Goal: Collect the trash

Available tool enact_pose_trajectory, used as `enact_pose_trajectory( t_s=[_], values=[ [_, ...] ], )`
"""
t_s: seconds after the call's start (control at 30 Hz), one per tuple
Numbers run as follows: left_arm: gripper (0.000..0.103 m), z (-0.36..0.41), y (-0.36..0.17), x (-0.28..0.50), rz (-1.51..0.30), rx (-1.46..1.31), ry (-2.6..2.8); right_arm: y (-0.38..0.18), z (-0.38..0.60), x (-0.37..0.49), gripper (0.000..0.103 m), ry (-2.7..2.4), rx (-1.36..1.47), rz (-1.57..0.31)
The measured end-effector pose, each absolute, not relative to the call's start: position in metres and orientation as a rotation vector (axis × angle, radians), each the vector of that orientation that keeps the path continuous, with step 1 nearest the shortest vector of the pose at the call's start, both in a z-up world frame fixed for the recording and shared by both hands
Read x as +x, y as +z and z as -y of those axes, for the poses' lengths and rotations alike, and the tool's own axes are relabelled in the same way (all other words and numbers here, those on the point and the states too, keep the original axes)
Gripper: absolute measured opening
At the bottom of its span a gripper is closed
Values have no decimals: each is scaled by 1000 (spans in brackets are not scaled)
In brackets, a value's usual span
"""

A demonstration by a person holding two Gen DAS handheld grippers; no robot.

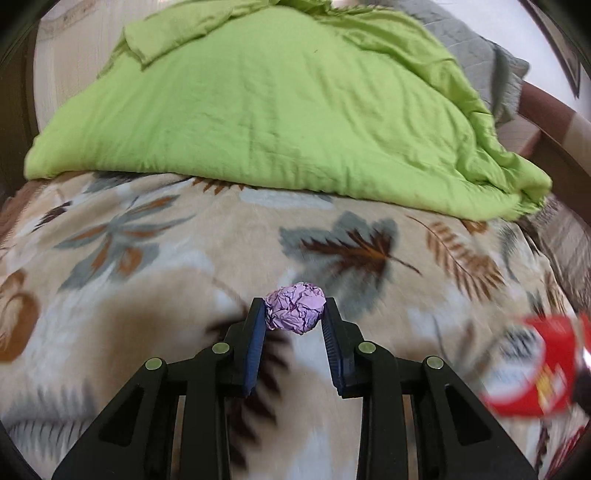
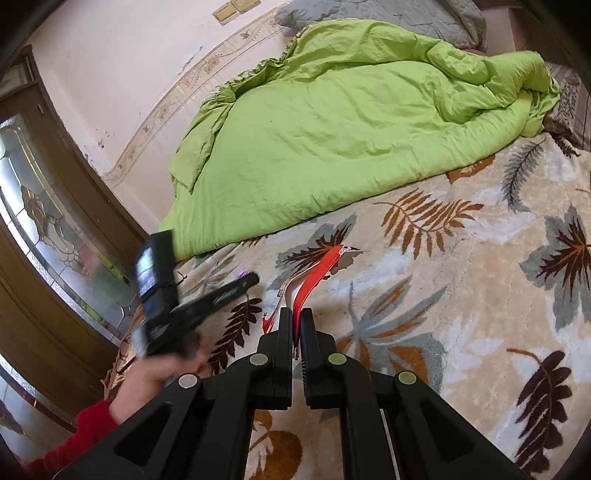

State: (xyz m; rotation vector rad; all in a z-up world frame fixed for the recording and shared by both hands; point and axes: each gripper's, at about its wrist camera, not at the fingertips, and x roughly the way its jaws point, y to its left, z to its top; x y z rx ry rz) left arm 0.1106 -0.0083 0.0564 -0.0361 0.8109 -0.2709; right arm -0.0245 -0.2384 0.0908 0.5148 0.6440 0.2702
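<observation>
A crumpled purple paper ball (image 1: 295,312) is pinched between the blue pads of my left gripper (image 1: 294,314), which is shut on it just above the leaf-patterned blanket (image 1: 166,280). My right gripper (image 2: 296,314) is shut on a flat red and white snack wrapper (image 2: 317,278) that sticks out forward over the blanket. In the left wrist view that wrapper (image 1: 532,369) shows blurred at the right edge. The right wrist view shows my left gripper (image 2: 243,282) blurred at the left, held by a hand (image 2: 162,365) in a red sleeve.
A rumpled green duvet (image 1: 266,99) covers the far half of the bed, with a grey quilted pillow (image 2: 388,13) behind it. A wooden door with patterned glass (image 2: 48,221) stands at the left, beside a pale wall.
</observation>
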Motion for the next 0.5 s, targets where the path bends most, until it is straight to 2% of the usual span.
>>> enact_pose_trajectory(
  t_s=[0.27, 0.5],
  values=[
    [29, 14, 87, 9, -723, 39, -238, 99, 234, -47, 5, 288, 485, -625],
    [29, 19, 92, -59, -693, 91, -223, 106, 232, -86, 5, 286, 440, -594]
  ],
)
